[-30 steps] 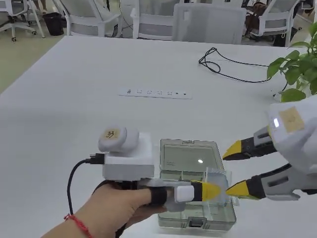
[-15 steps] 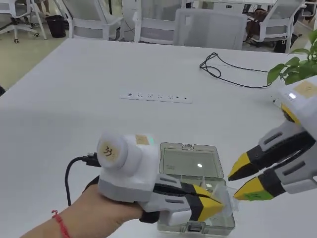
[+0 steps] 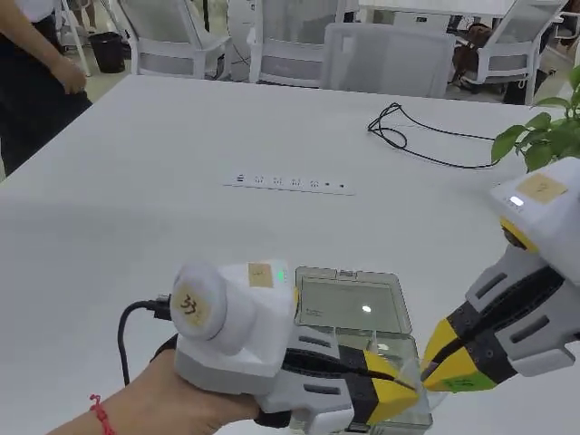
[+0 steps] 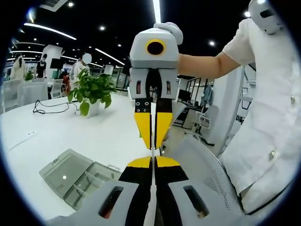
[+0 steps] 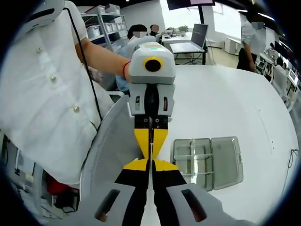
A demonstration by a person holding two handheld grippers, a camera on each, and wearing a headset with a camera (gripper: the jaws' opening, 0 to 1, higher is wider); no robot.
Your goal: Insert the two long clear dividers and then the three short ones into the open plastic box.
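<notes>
The open clear plastic box lies on the white table, lid flat behind the base; dividers stand inside the box. My left gripper hovers over the box's near right corner. Its jaws are shut on a small clear divider. My right gripper comes in from the right, tip to tip with the left, and is shut on the same divider. In the left gripper view my left gripper meets the right gripper head-on, with the box below left. In the right gripper view my right gripper faces the left gripper.
A white power strip lies mid-table, and a black cable loops at the back right. A potted plant stands at the right edge. Chairs line the far side, and a person stands at the far left.
The right gripper has moved in toward the left gripper's tips and gone from open to shut on the divider. The left gripper has rolled and risen slightly with the divider.
</notes>
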